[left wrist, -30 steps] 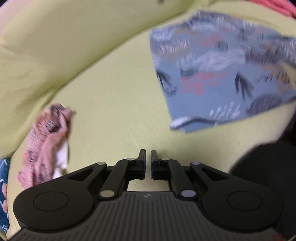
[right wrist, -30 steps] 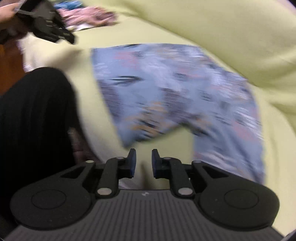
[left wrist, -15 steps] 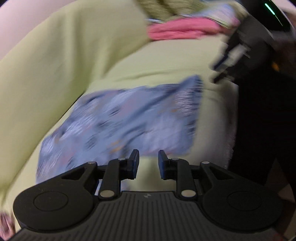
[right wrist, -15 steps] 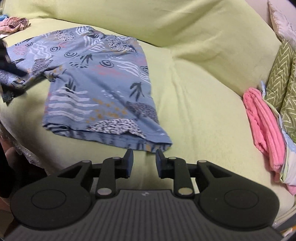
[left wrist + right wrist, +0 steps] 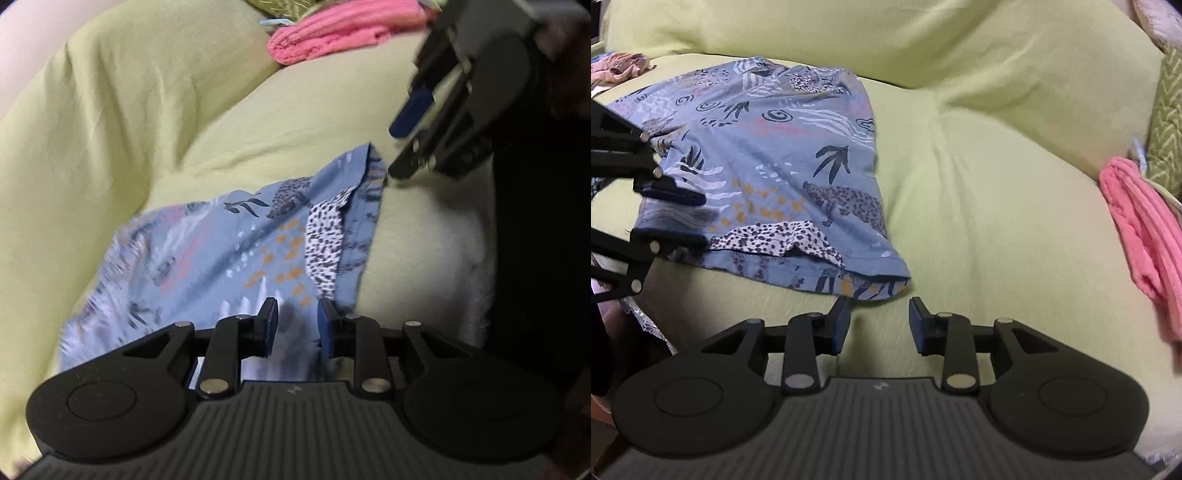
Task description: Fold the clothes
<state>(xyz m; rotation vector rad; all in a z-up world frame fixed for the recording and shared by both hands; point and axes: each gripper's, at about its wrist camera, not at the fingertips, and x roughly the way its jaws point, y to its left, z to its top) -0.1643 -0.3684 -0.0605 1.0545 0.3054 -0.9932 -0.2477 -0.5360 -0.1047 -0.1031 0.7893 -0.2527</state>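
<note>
The blue patterned cotton garment lies spread at frame left, unfolded; left gripper and right gripper gape empty at its hem.

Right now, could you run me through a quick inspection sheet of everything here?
Surface: yellow-green sofa cover, soft and creased.
Job's things: blue patterned shirt spread flat on the seat.
Clutter: pink towel at the right end, beside a green zigzag cushion; crumpled pink garment far left.
Left tongs: open, over the shirt's hem.
Right tongs: open, empty, just short of the shirt's near corner.
Cables: nothing seen.
Surroundings: sofa back cushions; the rest is out of view.
</note>
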